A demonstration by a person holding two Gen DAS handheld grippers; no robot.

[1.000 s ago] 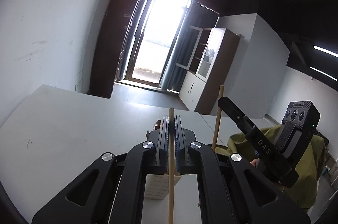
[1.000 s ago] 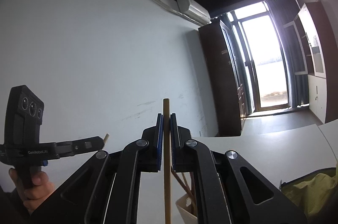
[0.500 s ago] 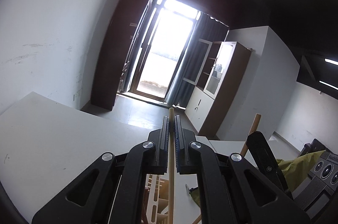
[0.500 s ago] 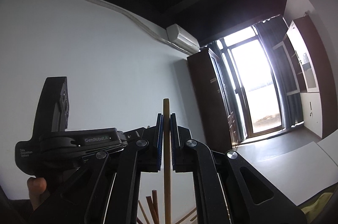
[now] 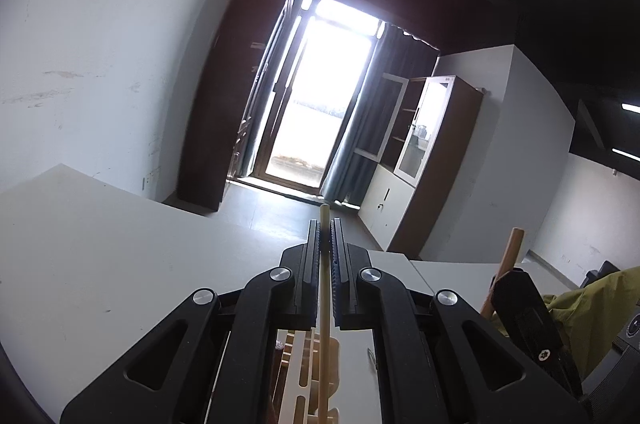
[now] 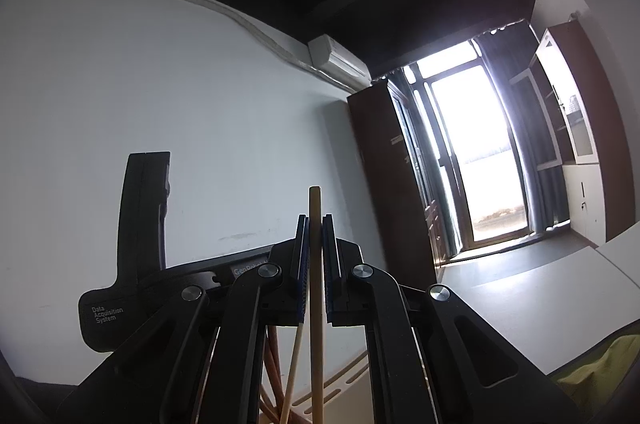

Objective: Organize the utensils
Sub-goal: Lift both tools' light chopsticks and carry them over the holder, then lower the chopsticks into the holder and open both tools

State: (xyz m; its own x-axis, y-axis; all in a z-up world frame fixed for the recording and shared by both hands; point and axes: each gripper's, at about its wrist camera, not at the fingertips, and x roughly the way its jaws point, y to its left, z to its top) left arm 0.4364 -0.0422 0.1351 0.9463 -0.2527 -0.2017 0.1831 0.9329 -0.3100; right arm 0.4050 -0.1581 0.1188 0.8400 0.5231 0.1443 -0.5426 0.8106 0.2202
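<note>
My left gripper [image 5: 325,224] is shut on a pale wooden stick utensil [image 5: 324,308], held upright above a cream slotted utensil holder [image 5: 298,380] seen below between the fingers. My right gripper [image 6: 315,220] is shut on a tan wooden stick utensil [image 6: 316,324], also upright. Below it a thinner pale stick [image 6: 292,372] and reddish sticks [image 6: 274,356] stand in the cream holder [image 6: 340,380]. The right gripper and its stick [image 5: 508,260] show at the right of the left wrist view. The left gripper's body [image 6: 140,248] shows at the left of the right wrist view.
A white table [image 5: 100,244] spreads below. A yellow-green cloth [image 5: 592,308] lies at the right. A white wall [image 6: 160,104], a dark wardrobe [image 6: 384,176], a bright balcony door [image 5: 320,96] and a cabinet [image 5: 432,152] stand beyond.
Both grippers have tilted upward and drawn closer together, each still holding its stick. The holder now sits right beneath them.
</note>
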